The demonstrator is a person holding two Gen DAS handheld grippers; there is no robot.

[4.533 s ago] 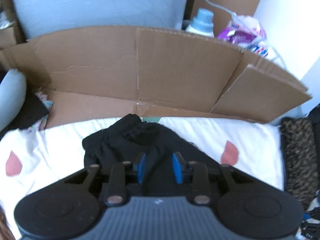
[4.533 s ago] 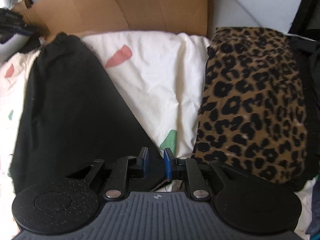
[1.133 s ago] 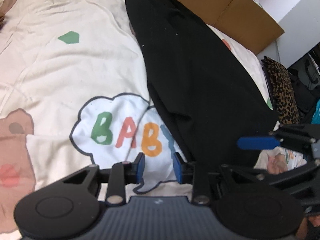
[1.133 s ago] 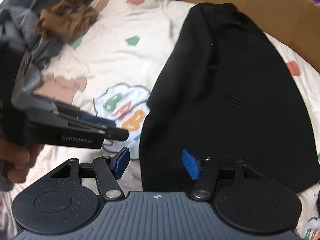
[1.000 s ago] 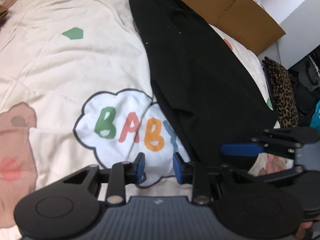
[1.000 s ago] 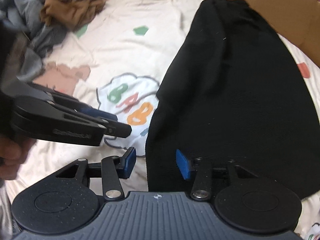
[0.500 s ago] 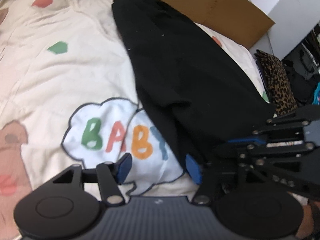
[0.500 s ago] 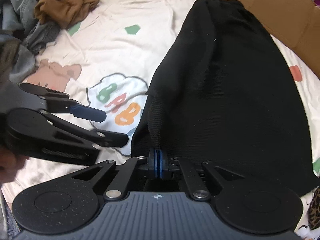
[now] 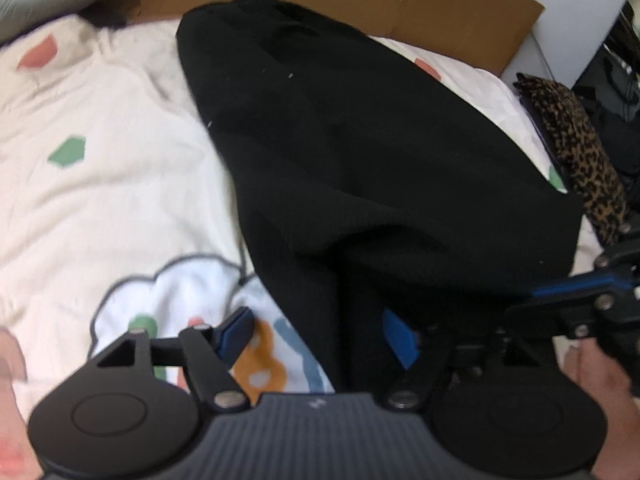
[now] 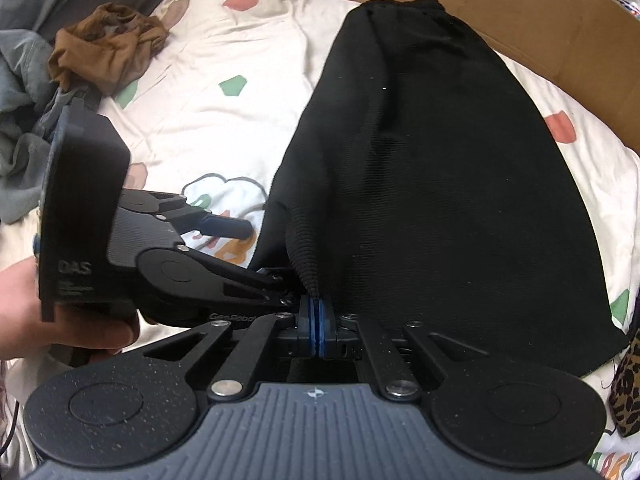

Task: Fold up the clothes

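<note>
A cream blanket [image 10: 248, 32] with coloured patches and a cloud print covers the bed and fills most of both views. Brown cardboard [image 10: 520, 4] stands along its far edge, from 12 toward 2 o'clock in the right wrist view. The black garment [image 10: 460, 184] lies spread lengthwise on the blanket, its narrow gathered end at 12 o'clock by the cardboard and its wide end nearest the cameras; in the left wrist view the same garment [image 9: 360, 152] runs from 12 down to 5 o'clock. Grey bedding [image 10: 24, 92] bunches at 9 o'clock, with a crumpled brown cloth [image 10: 104, 48] at 10 o'clock beside it. A leopard-print fabric [image 9: 576, 148] lies at 3 o'clock past the garment's right edge.

The right gripper [image 10: 316, 322] has its jaws clenched on the ribbed near edge of the garment, which is lifted into a small peak there. The left gripper [image 9: 320, 332], held in a hand [image 10: 48, 312], has its jaws released and wide apart, straddling the garment's near left corner just beside the right gripper.
</note>
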